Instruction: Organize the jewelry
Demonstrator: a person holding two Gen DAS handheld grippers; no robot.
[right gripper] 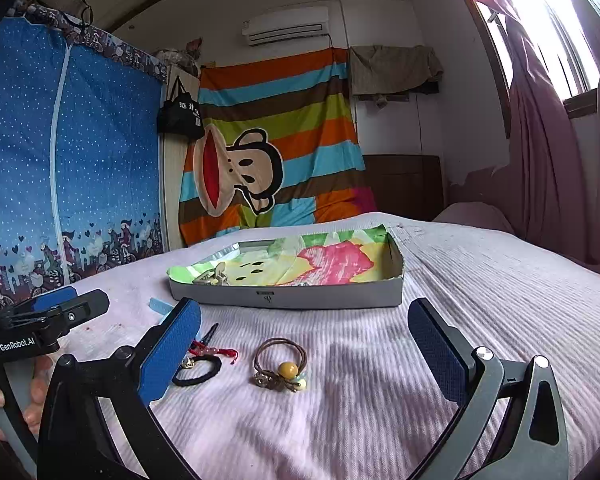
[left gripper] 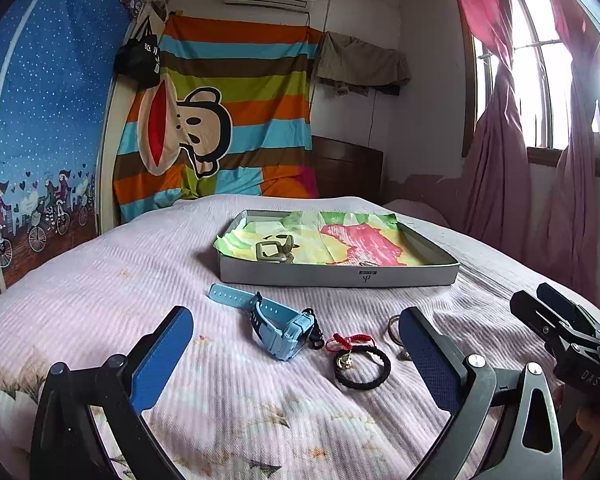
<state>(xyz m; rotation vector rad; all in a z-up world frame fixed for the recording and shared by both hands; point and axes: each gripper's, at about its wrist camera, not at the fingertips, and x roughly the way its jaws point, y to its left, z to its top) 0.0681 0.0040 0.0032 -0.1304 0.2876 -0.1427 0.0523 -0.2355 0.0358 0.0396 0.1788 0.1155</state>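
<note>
A: Nearest to me in the left wrist view, the left gripper (left gripper: pixel 296 354) has its jaws spread wide with nothing clamped. The blue watch (left gripper: pixel 278 326) lies on the bed (left gripper: pixel 100 280) between the pads, and the black band (left gripper: pixel 362 368) with a red cord (left gripper: pixel 350 340) just to its right.

B: And the right one?

A: The right gripper (right gripper: pixel 304 354) is released too, jaws at full spread and empty. Between its pads I see the brown hair tie (right gripper: pixel 280 362) with a yellow bead, lying flat on the bed. The black band sits beside the left pad (right gripper: pixel 170 354), partly hidden by it.

B: Are the grippers close together?

A: Side by side. In the right wrist view, a hand (right gripper: pixel 4 392) holds the left gripper's handle at the left edge.

B: What's farther out?

A: The tray (left gripper: pixel 340 274), lined with a bright cloth, lies on the bed past the loose pieces. An olive buckle-like piece (left gripper: pixel 274 251) rests in its left end. Something small lies near its front wall in the middle; I can't tell what.

B: Behind that?

A: A striped monkey sheet (left gripper: pixel 236 120) hangs on the wall.
</note>
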